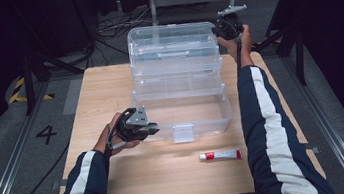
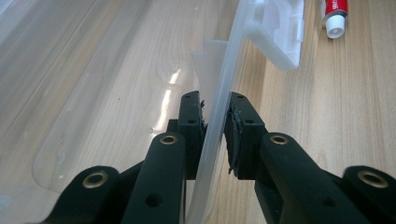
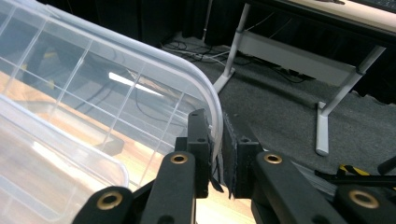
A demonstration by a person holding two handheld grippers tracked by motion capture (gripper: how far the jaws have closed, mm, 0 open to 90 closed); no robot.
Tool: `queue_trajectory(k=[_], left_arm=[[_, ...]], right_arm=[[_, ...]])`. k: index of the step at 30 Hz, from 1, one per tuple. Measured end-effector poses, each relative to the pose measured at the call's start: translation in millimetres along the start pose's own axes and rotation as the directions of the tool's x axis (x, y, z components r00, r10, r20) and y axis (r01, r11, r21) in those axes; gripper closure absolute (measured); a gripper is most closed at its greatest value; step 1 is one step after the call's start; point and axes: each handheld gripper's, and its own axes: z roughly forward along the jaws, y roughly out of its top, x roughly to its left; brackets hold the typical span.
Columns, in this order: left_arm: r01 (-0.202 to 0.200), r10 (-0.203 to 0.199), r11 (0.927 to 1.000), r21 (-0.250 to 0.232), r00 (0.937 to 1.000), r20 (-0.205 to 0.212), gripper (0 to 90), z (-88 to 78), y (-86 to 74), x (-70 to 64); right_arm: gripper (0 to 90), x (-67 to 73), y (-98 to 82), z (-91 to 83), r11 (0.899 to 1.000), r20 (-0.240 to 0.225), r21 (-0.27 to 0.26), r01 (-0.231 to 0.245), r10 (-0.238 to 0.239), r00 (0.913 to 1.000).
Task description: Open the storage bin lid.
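Observation:
A clear plastic storage box (image 1: 213, 117) stands open in the middle of the wooden table, with its clear lid (image 1: 173, 44) swung up at the back. My left gripper (image 1: 156, 128) is at the box's front left, and its jaws (image 2: 215, 105) are shut on the thin front wall (image 2: 229, 70), one pad inside and one outside. A white latch (image 2: 280, 32) hangs on that wall further along. My right gripper (image 1: 216, 29) is at the lid's far right corner. Seen along its jaws, this gripper (image 3: 215, 121) pinches the lid's curved rim (image 3: 205, 88).
A red and white tube (image 1: 220, 155) lies on the table (image 1: 136, 182) in front of the box, right of centre; its white cap (image 2: 335, 28) is in the left gripper view. A white desk frame (image 3: 322, 65) and cables sit on the floor behind.

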Motion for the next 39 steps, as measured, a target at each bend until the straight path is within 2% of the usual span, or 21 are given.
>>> queue_trajectory(k=[10,13,15,16,17,19,21,30,33,35,39], left_arm=[[-0.003,0.003,1.0,0.004,1.0,-0.007,77.5,0.5,0.6,-0.5],[-0.002,0.002,1.0,0.003,1.0,-0.004,77.7,0.7,0.6,-0.2],[-0.005,0.005,1.0,0.002,1.0,-0.004,78.5,0.9,0.6,0.0],[-0.008,0.008,0.9999,0.009,0.9996,-0.028,78.5,1.9,0.9,-0.6],[-0.009,0.009,0.9999,0.009,0.9998,-0.02,77.2,2.2,1.6,-0.1],[-0.012,0.012,0.9999,0.002,0.9999,-0.01,78.7,2.6,1.3,1.2],[-0.01,0.01,1.0,-0.002,0.9999,-0.004,79.1,2.6,0.8,2.0],[0.012,-0.011,0.9998,-0.018,0.9998,0.016,79.4,1.7,-1.4,3.8],[-0.001,0.001,0.9999,-0.011,0.9999,0.011,79.4,-0.1,-1.8,4.9],[0.009,-0.008,0.9998,-0.02,0.9997,0.024,79.6,-0.5,-3.2,4.9],[0.01,-0.009,0.9998,-0.02,0.9997,0.024,79.6,-1.8,-4.4,5.5]], right_arm=[[82.5,0.8,-2.5,7.7,1.0,0.018,0.014,0.01,-0.01,0.9998],[90.0,-1.4,-3.0,5.6,1.0,0.021,-0.027,0.006,-0.006,0.9998],[90.0,-1.9,-2.8,5.9,1.0,0.007,-0.014,0.01,-0.01,0.9999],[90.0,-1.1,-2.7,7.2,1.0,0.027,0.011,0.029,-0.03,0.9992],[90.0,-0.4,-3.2,7.9,0.999,0.032,0.022,0.039,-0.039,0.9987],[90.0,-1.7,-4.4,6.3,1.0,0.032,0.004,0.022,-0.023,0.9992],[90.0,-2.2,-5.8,6.1,0.999,0.037,0.016,0.029,-0.03,0.9989],[90.0,-6.5,-10.3,-6.6,0.999,0.038,0.007,0.034,-0.035,0.9987],[90.0,-7.4,-10.7,-13.4,0.999,0.032,-0.004,0.034,-0.034,0.9989],[90.0,-7.4,-11.3,-18.4,0.999,0.03,-0.007,0.041,-0.041,0.9987],[89.9,-7.6,-13.4,-26.6,0.999,0.023,-0.009,0.047,-0.046,0.9987]])
